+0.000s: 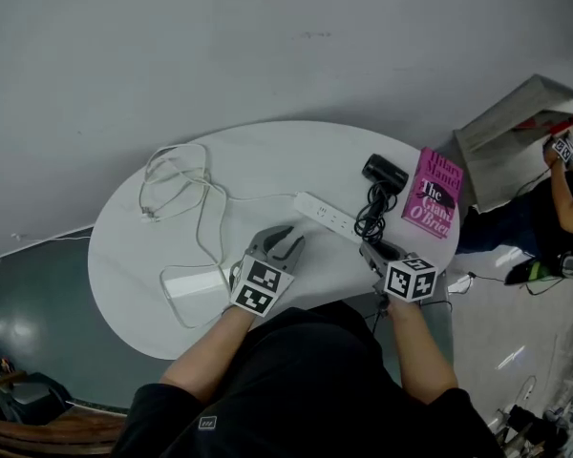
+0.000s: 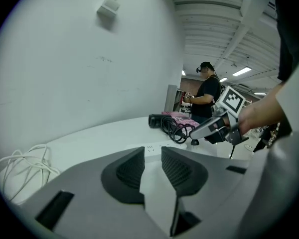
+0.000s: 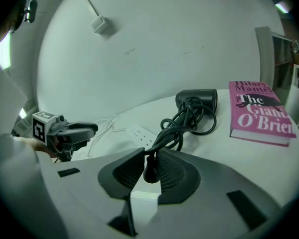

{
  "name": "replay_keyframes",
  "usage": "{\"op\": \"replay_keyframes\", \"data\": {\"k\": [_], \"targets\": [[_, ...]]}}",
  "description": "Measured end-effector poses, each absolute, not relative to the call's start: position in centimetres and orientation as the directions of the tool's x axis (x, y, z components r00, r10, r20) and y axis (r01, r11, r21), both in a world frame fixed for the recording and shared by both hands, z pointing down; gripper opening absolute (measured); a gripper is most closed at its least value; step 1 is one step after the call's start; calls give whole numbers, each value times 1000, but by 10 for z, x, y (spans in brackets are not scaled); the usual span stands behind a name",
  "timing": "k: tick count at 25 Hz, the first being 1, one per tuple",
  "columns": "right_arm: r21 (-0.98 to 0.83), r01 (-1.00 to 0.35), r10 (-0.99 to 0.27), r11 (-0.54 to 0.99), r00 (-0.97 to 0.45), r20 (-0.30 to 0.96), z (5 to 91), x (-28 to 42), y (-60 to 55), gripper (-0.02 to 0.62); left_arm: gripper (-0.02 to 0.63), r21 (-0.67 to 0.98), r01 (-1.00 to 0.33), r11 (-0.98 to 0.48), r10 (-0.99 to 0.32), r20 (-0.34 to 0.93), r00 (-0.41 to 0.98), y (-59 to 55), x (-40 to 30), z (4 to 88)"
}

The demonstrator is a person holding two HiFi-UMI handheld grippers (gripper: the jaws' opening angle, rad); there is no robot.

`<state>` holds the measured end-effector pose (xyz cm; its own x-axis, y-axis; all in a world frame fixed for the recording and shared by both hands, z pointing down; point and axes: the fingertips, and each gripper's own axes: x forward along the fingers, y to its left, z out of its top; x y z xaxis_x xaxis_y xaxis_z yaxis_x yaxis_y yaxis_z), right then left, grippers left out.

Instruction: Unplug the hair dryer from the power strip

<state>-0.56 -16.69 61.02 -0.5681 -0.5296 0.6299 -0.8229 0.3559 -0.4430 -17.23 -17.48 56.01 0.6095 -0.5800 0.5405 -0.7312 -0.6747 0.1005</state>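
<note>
Left gripper: your jaws are apart, empty.
Right gripper: you clamp the plug, off the power strip.

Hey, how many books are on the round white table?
1: a pink paperback book lying flat at the right edge of the round white table, beside the black hair dryer. None look hidden.

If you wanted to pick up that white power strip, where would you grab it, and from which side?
Probably across its narrow width, coming down from above: the power strip is a long slim bar lying flat on the table, so its two long edges suit a pinch. Keep toward its left half; the coiled black cord crowds the right end.
</note>
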Motion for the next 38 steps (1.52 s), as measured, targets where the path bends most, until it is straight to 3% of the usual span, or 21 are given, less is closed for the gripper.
{"op": "replay_keyframes", "data": {"k": [12, 21, 38], "targets": [[-484, -850, -549, 208, -511, 662, 623, 8, -164, 91, 106, 161, -735, -658, -622, 434, 652, -170, -176, 526], [-521, -842, -633, 136, -479, 608, 605, 53, -138, 129, 94, 168, -759, -629, -671, 375, 640, -173, -167, 494], [-309, -838, -805, 450, -531, 266, 414, 131, -145, 109, 92, 27, -788, -615, -755, 268, 598, -160, -77, 379]]}}
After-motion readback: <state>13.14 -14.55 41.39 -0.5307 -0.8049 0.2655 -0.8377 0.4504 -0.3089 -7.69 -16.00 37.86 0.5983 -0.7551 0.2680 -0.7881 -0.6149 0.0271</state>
